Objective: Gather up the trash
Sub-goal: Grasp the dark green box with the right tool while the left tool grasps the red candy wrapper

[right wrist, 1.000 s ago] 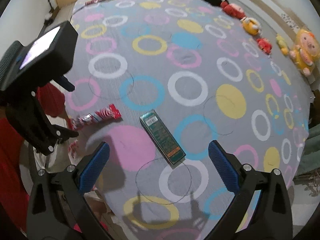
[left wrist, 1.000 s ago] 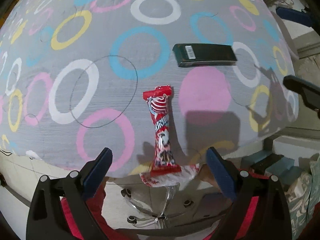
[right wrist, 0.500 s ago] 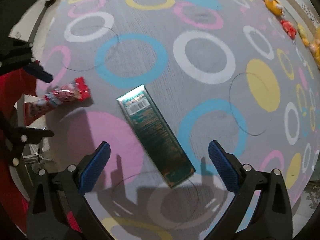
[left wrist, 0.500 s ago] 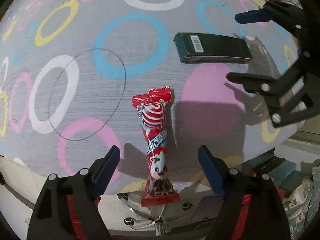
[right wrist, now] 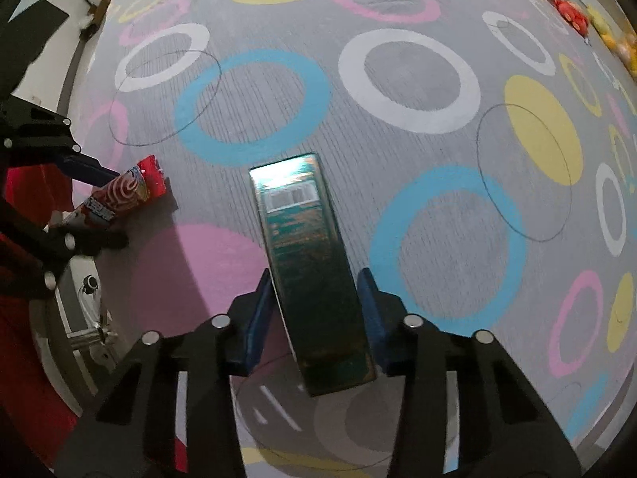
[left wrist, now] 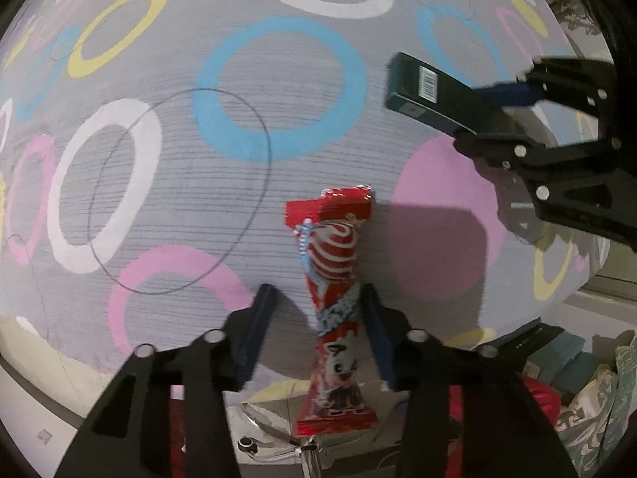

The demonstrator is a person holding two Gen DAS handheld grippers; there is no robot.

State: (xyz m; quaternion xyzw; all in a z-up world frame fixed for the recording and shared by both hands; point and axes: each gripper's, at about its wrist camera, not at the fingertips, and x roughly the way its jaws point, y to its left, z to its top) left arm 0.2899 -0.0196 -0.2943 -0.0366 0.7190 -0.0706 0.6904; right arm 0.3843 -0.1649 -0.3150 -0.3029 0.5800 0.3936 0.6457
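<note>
Two pieces of trash lie on a bed covered with a ring-patterned sheet [left wrist: 119, 207]: a red candy wrapper [left wrist: 334, 290] and a dark green carton [right wrist: 310, 263].

The wrapper lies at the sheet's near edge, its lower end hanging past that edge; the carton lies just beside it, further in on the bed. Their long axes run roughly at right angles, the wrapper's crimped red end pointing into the bed. The carton's barcode end points towards the wrapper.

The wrapper looks light, soft and crinkly, likely to slip or crush, so a hold across its fuller middle seems best. The carton looks stiff and light, best pinched across its narrow width.

The left gripper [left wrist: 318, 330] straddles the wrapper, jaws closing, a gap still on one side. The right gripper [right wrist: 314, 310] straddles the carton near its far end, jaws closing, pads nearly at its sides.
</note>
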